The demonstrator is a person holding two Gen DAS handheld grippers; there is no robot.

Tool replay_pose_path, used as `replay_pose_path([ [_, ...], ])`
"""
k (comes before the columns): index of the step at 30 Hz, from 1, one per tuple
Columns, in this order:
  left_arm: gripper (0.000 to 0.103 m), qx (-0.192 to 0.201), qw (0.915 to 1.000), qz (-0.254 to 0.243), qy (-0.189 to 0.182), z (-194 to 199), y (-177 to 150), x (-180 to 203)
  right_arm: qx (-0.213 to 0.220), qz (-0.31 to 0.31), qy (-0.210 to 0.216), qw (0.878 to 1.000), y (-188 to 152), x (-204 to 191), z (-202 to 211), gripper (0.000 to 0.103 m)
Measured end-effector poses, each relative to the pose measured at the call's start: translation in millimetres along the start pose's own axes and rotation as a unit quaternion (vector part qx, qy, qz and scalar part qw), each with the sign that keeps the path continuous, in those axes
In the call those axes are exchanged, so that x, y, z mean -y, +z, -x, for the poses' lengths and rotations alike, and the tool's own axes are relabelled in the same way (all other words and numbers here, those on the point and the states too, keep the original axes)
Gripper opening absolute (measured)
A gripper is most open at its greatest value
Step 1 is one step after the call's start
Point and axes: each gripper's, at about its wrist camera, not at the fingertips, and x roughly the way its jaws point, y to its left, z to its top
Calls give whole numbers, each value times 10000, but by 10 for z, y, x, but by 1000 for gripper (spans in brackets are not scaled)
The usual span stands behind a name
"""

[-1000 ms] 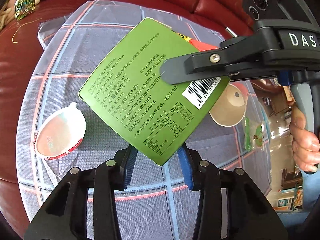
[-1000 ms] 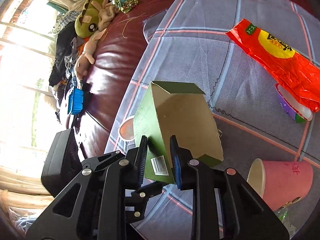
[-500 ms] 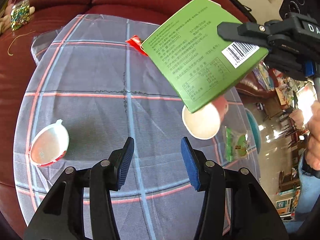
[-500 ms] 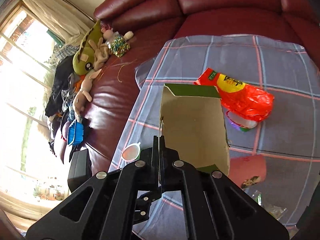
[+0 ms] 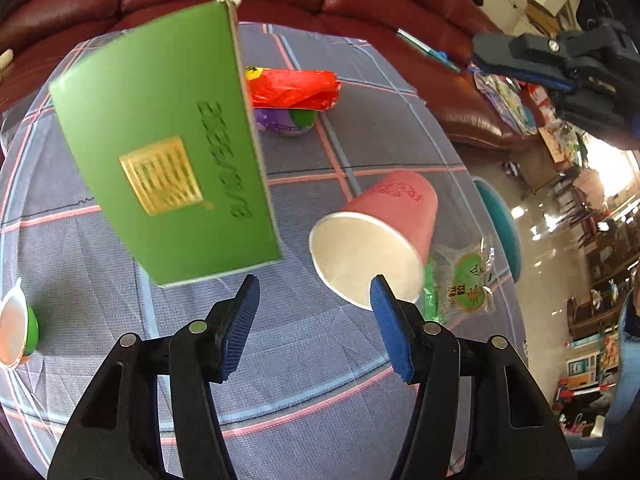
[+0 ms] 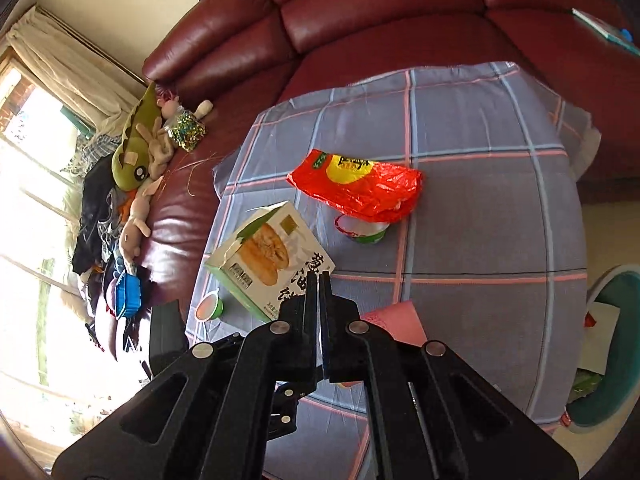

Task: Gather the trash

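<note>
Left wrist view shows the pink cup (image 5: 376,236) lying on its side on the checked cloth (image 5: 320,380). It is just above and to the right of the left gripper (image 5: 313,282). The cup's white mouth faces the lower left and its bottom points to the upper right. The left gripper's jaws have just been opening; they are spread, with nothing between them. I think the left hand is the nearer one for the cup.

The right gripper (image 5: 516,60) is pressed together at the upper right, well apart from the green box (image 5: 168,140). The box looks tilted, and no gripper touches it.

Right wrist view shows the box's picture side (image 6: 268,256), but the cup is mostly hidden there.
</note>
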Motion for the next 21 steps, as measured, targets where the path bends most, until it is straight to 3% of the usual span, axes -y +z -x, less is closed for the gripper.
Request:
replay_pose_path([
  [5, 60, -1, 9996, 219, 153, 135, -49, -220, -262, 22, 21, 9997, 4, -13, -273, 9],
  [7, 60, -9, 9993, 321, 193, 244, -88, -307, -235, -4, 35, 9997, 23, -16, -312, 27],
  [9, 61, 77, 9991, 328, 274, 404, -112, -371, -250, 32, -4, 9997, 25, -35, -356, 38],
  [12, 61, 289, 9979, 401, 416, 659, -128, -458, -324, 36, -22, 9995, -6, -46, -411, 40],
  [14, 61, 427, 9968, 438, 516, 795, -114, -488, -312, 8, -99, 9995, -29, -40, -411, 48],
  [19, 61, 511, 9952, -120, 821, 864, 43, -270, -182, -38, -324, 9993, -115, 5, -282, 68],
  [21, 61, 437, 9929, -464, 1003, 801, 116, -153, -136, -80, -434, 9989, -173, 57, -214, 69],
])
